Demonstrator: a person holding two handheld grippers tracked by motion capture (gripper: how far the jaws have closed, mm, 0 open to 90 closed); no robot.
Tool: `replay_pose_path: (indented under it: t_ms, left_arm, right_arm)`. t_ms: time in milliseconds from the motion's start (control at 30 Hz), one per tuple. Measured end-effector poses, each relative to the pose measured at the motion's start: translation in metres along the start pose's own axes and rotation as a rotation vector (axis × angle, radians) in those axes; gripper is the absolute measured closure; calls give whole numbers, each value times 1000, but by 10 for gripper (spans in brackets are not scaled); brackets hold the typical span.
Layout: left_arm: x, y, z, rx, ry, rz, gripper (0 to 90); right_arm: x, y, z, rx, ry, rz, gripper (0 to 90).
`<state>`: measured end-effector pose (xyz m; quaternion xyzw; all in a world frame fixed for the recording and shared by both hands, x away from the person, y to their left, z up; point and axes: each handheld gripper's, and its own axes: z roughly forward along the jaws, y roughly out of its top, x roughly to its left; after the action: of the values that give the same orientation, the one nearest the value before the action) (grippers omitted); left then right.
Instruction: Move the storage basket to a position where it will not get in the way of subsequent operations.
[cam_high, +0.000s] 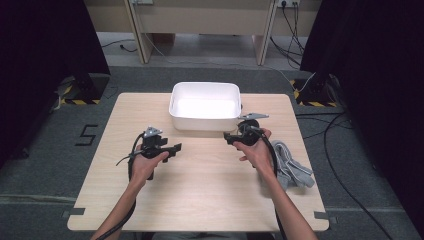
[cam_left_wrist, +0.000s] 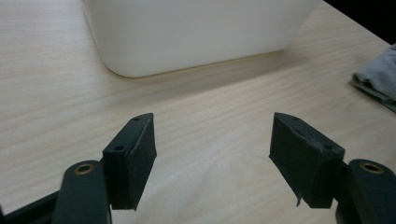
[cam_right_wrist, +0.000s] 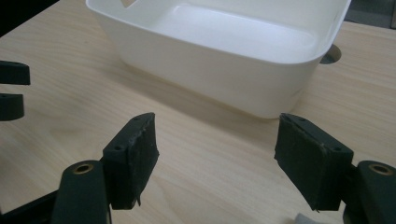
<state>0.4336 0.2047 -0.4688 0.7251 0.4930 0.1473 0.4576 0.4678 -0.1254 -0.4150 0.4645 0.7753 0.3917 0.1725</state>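
Both hands held low over the table: left hand-held gripper and right hand-held gripper gape empty, one white tub at twelve o'clock, one grey cloth at four.

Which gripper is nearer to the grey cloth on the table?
Right. The right gripper is just left of the grey cloth, its forearm beside it. The left gripper is farther left, across the table's middle.

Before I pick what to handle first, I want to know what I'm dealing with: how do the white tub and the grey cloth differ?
The white tub is a rigid, smooth-walled box, while the grey cloth is soft and crumpled.
The tub stands upright at the table's far middle; the cloth lies flat near the right edge, beside the person's right forearm.
The tub is bright white, the cloth dull grey.
Both rest on the wooden table, untouched by either gripper.
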Motion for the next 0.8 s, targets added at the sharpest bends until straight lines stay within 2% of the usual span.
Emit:
replay_pose_path:
  t_ms: [100, 200, 300, 400, 467, 567, 800]
  left_arm:
    - [-9, -8, -10, 2, -24, 27, 285]
    - [-15, -17, -16, 1, -23, 48, 280]
    - [-19, -27, -20, 16, -31, 62, 271]
    - [-24, -35, -24, 9, -27, 73, 270]
    - [-26, -40, -26, 27, -33, 86, 268]
    - [-28, -45, -32, 28, -31, 98, 265]
    - [-30, -53, -41, 21, -14, 116, 264]
  right_arm:
    - [1, -8, -11, -12, 17, -15, 299]
    - [2, -15, -23, -27, 49, -16, 300]
    - [3, -22, -33, -41, 60, -15, 301]
    - [4, -28, -40, -54, 74, -16, 302]
    - [4, -33, -45, -64, 95, -5, 305]
    - [5, -38, -49, -48, 94, -17, 307]
    - [-2, -50, -56, -45, 88, -11, 307]
